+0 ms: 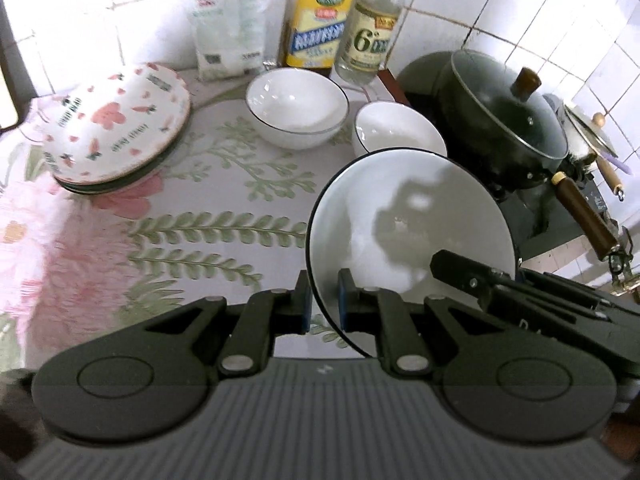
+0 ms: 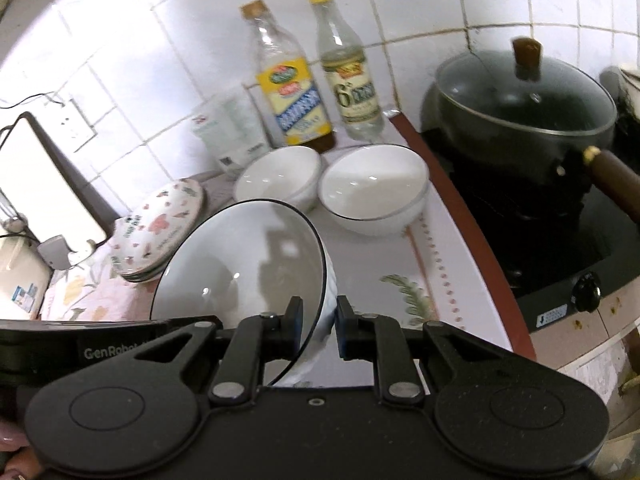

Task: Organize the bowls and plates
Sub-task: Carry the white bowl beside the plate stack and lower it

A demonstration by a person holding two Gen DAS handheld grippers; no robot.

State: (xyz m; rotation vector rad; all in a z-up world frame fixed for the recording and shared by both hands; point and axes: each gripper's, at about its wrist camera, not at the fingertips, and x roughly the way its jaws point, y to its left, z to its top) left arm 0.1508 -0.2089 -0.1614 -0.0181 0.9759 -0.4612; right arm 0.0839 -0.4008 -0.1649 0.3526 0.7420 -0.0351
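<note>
A white bowl with a dark rim [image 1: 412,220] hangs tilted above the counter, held from both sides. My left gripper [image 1: 324,304] is shut on its left rim. In the right wrist view the same bowl [image 2: 240,264] has my right gripper [image 2: 318,328] shut on its right rim. Two more white bowls [image 1: 296,108] [image 1: 400,132] stand side by side near the back, also seen as bowls [image 2: 280,176] [image 2: 374,188]. A stack of floral plates [image 1: 116,124] [image 2: 160,224] sits at the left, tilted.
Two bottles [image 1: 316,20] [image 1: 372,28] and a white bag [image 1: 228,28] stand against the tiled wall. A dark lidded pot [image 2: 524,108] with a wooden handle sits on the stove at the right. A floral cloth [image 1: 200,208] covers the counter.
</note>
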